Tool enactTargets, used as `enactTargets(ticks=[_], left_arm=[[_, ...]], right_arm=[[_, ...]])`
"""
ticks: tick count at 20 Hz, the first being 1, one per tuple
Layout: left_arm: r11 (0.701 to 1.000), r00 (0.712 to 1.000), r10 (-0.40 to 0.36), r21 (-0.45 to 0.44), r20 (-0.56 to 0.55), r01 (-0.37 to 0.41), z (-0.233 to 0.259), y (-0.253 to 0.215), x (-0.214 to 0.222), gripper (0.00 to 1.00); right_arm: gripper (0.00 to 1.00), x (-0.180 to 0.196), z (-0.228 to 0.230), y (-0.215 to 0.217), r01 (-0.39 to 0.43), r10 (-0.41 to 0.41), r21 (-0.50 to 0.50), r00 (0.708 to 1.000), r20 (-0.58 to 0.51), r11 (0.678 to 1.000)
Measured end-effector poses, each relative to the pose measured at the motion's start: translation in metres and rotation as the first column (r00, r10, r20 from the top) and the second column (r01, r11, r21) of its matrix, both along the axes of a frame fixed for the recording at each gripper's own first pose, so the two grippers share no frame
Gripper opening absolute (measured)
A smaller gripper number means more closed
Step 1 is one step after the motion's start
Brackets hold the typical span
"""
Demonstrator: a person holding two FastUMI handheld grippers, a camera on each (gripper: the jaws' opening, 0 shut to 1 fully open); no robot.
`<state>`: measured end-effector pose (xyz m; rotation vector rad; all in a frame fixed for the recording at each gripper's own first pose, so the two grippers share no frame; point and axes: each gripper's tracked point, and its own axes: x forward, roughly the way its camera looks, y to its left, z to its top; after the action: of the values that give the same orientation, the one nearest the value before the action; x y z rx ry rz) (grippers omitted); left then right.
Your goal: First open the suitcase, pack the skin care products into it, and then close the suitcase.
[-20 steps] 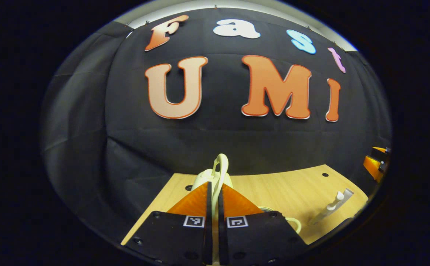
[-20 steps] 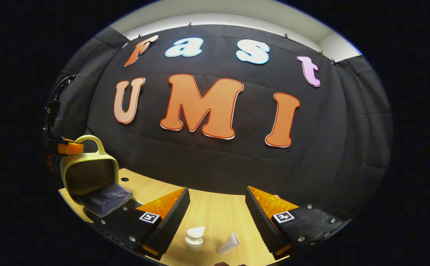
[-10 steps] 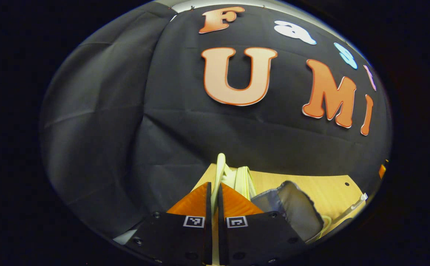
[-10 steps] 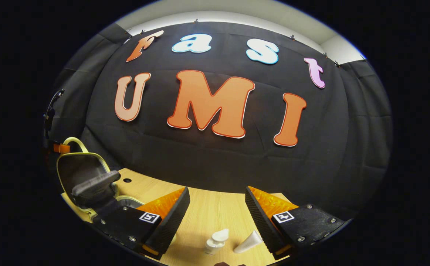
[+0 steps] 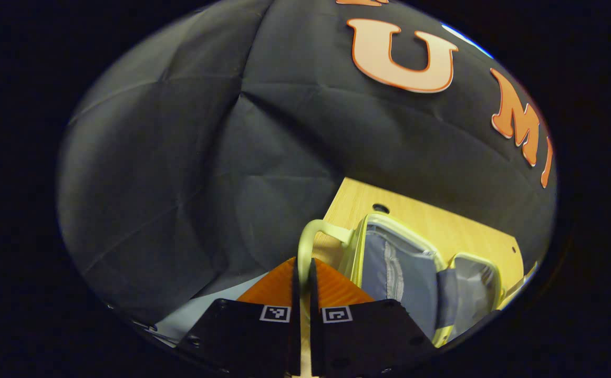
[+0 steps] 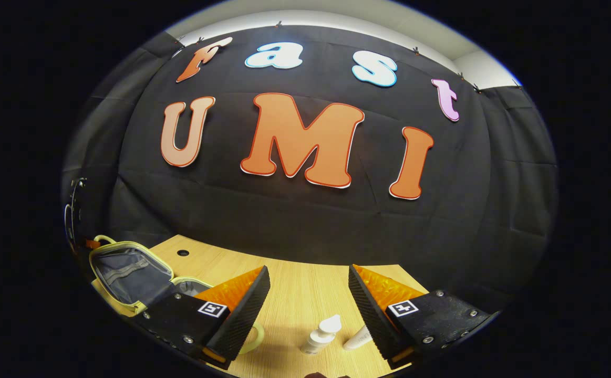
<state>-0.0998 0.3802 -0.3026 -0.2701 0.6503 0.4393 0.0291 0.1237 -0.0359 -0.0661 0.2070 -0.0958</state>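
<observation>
In the left gripper view, the left tongs point(image 5: 302, 273) are pinched together on the pale yellow handle point(image 5: 310, 236) of the suitcase point(image 5: 389, 262), the loop of which rises between the two orange fingers. Just beyond them the case lies open on the worktop point(image 5: 442, 220): two halves, both lined in grey, spread side by side, the nearer one with a lighter strip down its lining. This view looks steeply down and is rolled to one side, so the worktop's far edge runs at a slant.

The right gripper view shows the skin care products. Between the widely parted fingers of the right tongs point(image 6: 309, 286), which grip nothing, two white items stand on the wood: a small pump bottle point(image 6: 320, 336) and, just right of it, a tube point(image 6: 356, 338) partly hidden behind the right finger. These tongs are held level above the near edge. Farther left, the open suitcase point(image 6: 129, 273) rests near the worktop's left end, with a round hole point(image 6: 183, 252) in the wood behind it.
</observation>
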Motion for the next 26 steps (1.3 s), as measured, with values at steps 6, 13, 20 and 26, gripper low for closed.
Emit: enactTargets(ticks=[6, 13, 20, 26], left_arm=[[0.991, 0.994, 0.079, 0.11, -0.08, -0.07, -0.01, 0.009, -0.017, 0.17], [0.955, 0.997, -0.01, 0.297, 0.08, -0.014, 0.077, -0.038, 0.002, 0.48], [0.91, 0.948, -0.24, 0.387, 0.207, 0.146, 0.157, -0.176, 0.036, 0.92], [0.858, 0.859, -0.444, 0.399, 0.256, 0.325, 0.18, -0.32, 0.073, 1.0]], right_arm=[[0.95, 0.001, -0.009, -0.001, 0.004, -0.003, 0.034, 1.0, -0.031, 0.999], [0.96, 0.005, -0.014, -0.022, -0.021, 0.021, 0.047, 1.0, -0.011, 0.999], [0.96, 0.007, -0.026, -0.062, -0.035, 0.035, 0.027, 0.999, 0.007, 0.999], [0.96, 0.001, -0.046, -0.102, -0.04, 0.04, 0.027, 0.999, -0.007, 0.999]])
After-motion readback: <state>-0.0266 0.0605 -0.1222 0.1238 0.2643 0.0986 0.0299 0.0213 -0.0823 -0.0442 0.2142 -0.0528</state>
